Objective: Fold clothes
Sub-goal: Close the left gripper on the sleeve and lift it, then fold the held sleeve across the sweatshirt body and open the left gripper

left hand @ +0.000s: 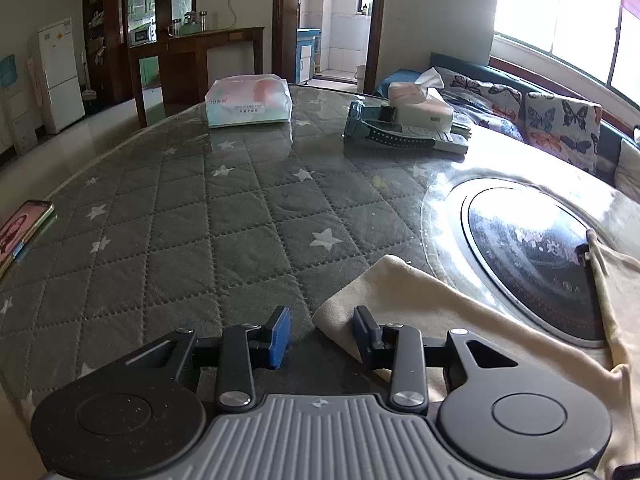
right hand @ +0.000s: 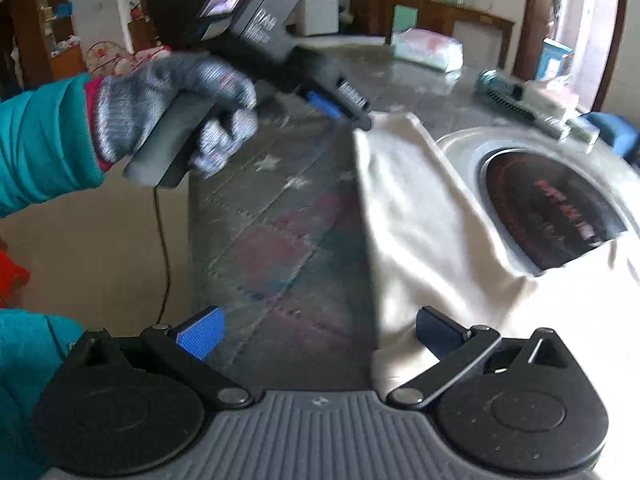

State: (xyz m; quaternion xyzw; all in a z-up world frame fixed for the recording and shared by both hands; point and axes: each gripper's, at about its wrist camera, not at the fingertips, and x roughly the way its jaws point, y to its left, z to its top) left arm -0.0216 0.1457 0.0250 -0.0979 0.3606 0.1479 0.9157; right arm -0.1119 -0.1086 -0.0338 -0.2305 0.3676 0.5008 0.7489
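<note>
The cream garment (left hand: 460, 320) lay on the quilted star-patterned table (left hand: 200, 220), partly over the round cooktop (left hand: 532, 256). The left gripper (left hand: 322, 338) stood at its corner, jaws moderately apart, the right finger (left hand: 366, 334) over the cloth edge. The right gripper (right hand: 320, 332) gaped wide above the cloth's near edge, holding nothing.

Two wrist fisheye views, both low over the quilted star-print table cover (left hand: 224, 216).

Left wrist view sits close above the cover at the table's near edge, facing across it toward the wrapped tissue pack (left hand: 248, 100), the round black cooktop (left hand: 532, 256) to its right. Right wrist view looks from a similar low, near position, facing the same cooktop (right hand: 548, 208). Both share the cream garment (left hand: 440, 312), cooktop and tissue pack (right hand: 430, 48).
</note>
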